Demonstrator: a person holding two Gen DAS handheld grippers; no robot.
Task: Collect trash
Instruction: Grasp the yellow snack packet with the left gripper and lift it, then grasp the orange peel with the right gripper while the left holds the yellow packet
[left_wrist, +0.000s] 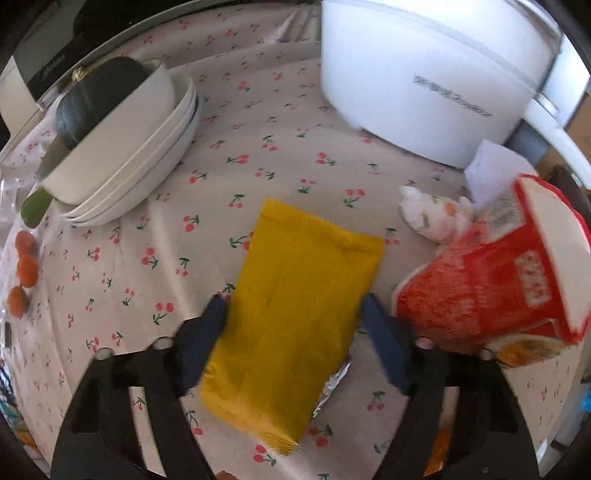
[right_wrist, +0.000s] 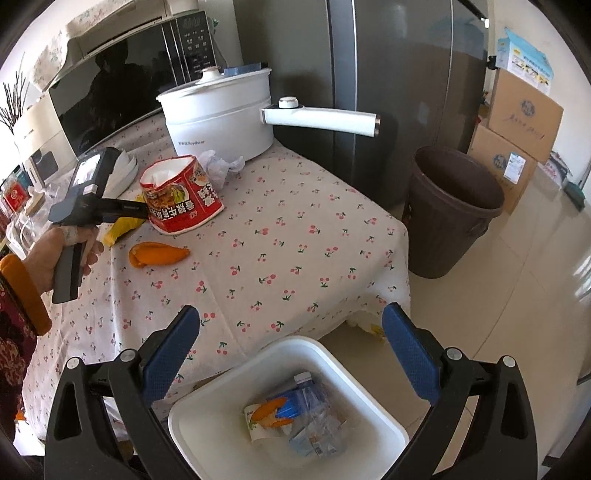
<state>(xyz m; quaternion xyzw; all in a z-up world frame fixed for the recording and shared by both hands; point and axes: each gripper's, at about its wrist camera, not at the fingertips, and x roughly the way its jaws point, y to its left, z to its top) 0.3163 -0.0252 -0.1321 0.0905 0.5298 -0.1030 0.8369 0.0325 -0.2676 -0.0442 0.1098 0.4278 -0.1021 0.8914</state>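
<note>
A yellow snack packet (left_wrist: 295, 306) lies on the cherry-print tablecloth (left_wrist: 184, 258). My left gripper (left_wrist: 295, 299) straddles it, and both dark pads touch its long edges. Just right of it stand a crushed red noodle cup (left_wrist: 480, 280) and a crumpled tissue (left_wrist: 432, 218). In the right wrist view a hand (right_wrist: 55, 254) holds that gripper beside the noodle cup (right_wrist: 181, 192), with an orange peel (right_wrist: 159, 254) lying nearer. My right gripper (right_wrist: 291, 310) hangs open and empty above a white bin (right_wrist: 207, 424) that holds a carton, a paper cup and plastic.
A white electric pot (right_wrist: 221, 122) with a long handle stands at the table's far end. Stacked bowls (left_wrist: 129, 166) and small oranges (left_wrist: 26, 266) sit to the left. A brown bin (right_wrist: 450, 210), a fridge (right_wrist: 369, 74) and cardboard boxes (right_wrist: 517, 122) stand beyond the table's edge.
</note>
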